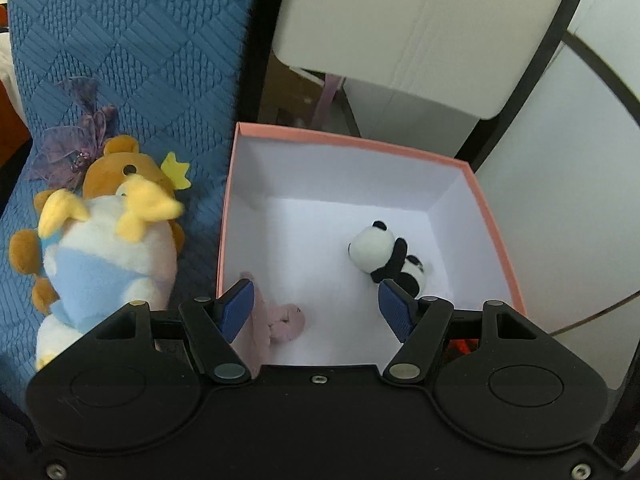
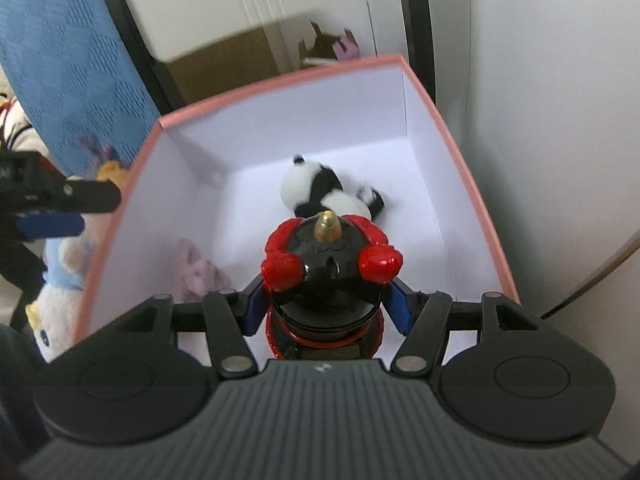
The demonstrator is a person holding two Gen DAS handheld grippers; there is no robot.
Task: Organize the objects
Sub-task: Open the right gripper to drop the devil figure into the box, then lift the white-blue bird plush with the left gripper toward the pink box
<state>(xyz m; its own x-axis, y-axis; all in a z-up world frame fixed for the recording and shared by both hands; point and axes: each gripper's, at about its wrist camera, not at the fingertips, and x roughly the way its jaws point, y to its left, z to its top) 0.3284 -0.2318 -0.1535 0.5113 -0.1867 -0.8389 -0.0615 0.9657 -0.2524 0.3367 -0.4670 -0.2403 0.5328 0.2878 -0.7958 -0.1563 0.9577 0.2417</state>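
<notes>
Right gripper (image 2: 326,308) clamps a red-and-black figurine (image 2: 330,276) at lower centre, above the pink box (image 2: 120,216). Left gripper (image 1: 316,308), jaws wide and empty, hovers over the box; the panda (image 1: 384,254) lies beyond its right finger. A pink plush (image 1: 280,320) sits partly hidden behind the left finger.

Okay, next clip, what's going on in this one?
Toys are being sorted into a pink box. The right tongs are shut on a red and black figurine, held over the box interior. A panda plush and a small pink plush already lie inside. The left tongs are open and empty at the box's near edge. A white and blue plush and a brown bear wait outside on the blue cushion.
</notes>
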